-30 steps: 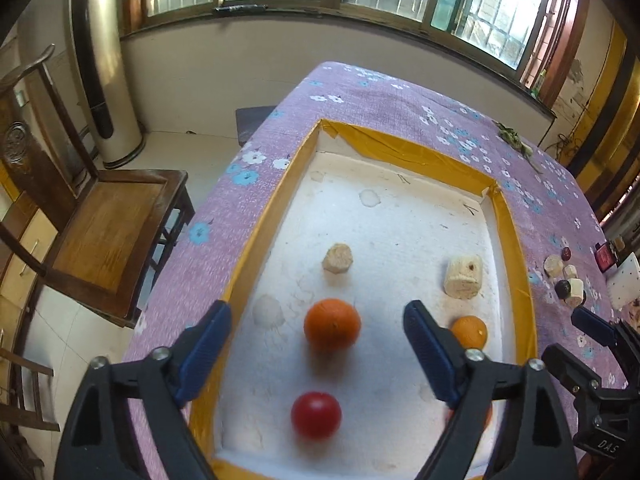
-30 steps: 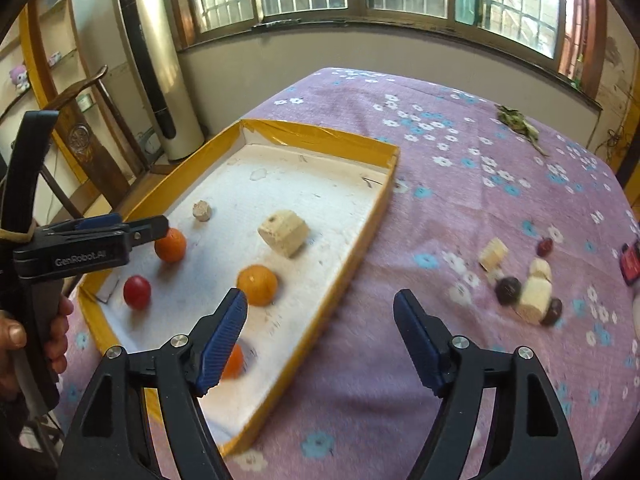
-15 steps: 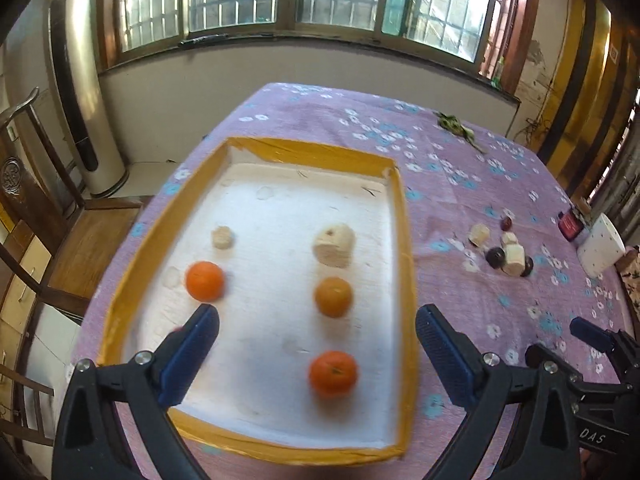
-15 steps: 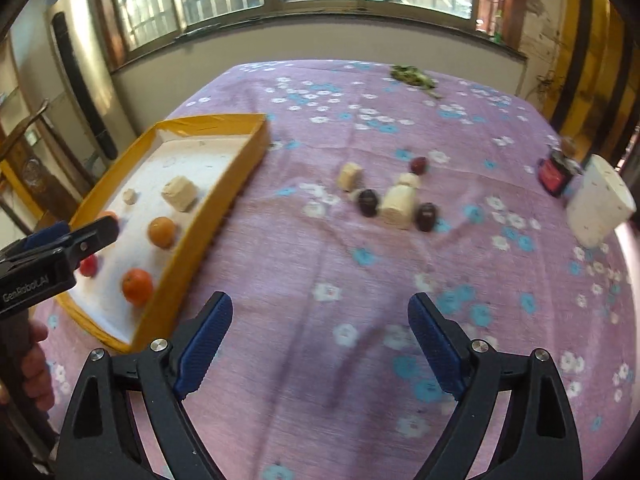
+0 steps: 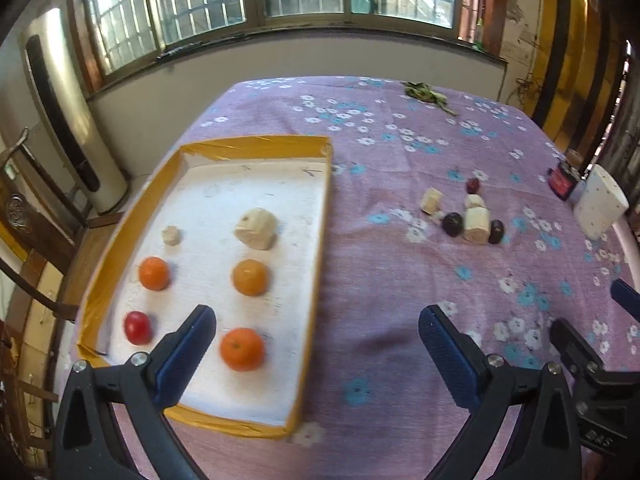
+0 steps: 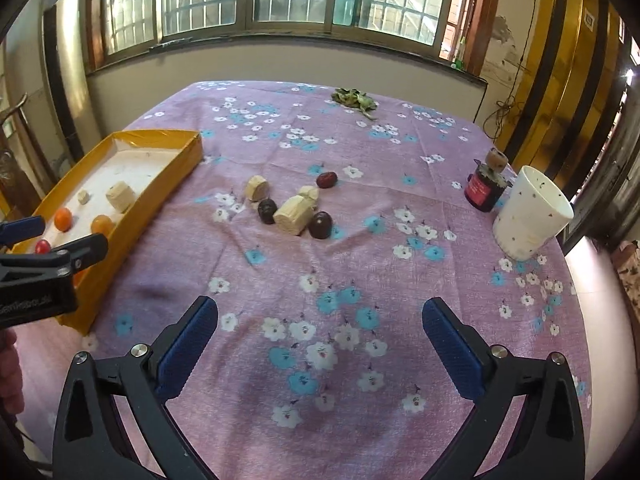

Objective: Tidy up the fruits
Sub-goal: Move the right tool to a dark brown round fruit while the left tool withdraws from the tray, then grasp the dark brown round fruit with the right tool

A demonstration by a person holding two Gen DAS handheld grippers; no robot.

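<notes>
Both tools hover above the worktop, which is draped in a purple cloth printed with white and blue flowers (image 6: 400, 152). The left tool (image 5: 316, 344) has its blue-padded fingers spread wide apart and grips nothing; below it lies the right edge of the shallow yellow-rimmed tray with a white floor (image 5: 320, 248). The right tool (image 6: 320, 336) also stands wide open and empty over bare cloth near the front edge. Inside the tray sit three oranges: one nearest the front (image 5: 242, 349), a paler one behind it (image 5: 250, 277), and one to the left (image 5: 153, 273). A small red round fruit (image 5: 137, 327) lies at the front left, and two pale beige chunks rest farther back, a large one (image 5: 256, 229) and a small one (image 5: 171, 235). Outside the tray, well to its right on the cloth, is a loose cluster: a long beige chunk (image 6: 294, 214) flanked by two dark purple round fruits (image 6: 267, 210) (image 6: 320, 225), a smaller beige piece (image 6: 257, 187) to the left, and a red date-like fruit (image 6: 327, 179) behind. Near the right edge stand a white speckled cup (image 6: 530, 216) and a small dark red jar (image 6: 484, 190). Green leaves (image 6: 354, 98) lie at the far end.
</notes>
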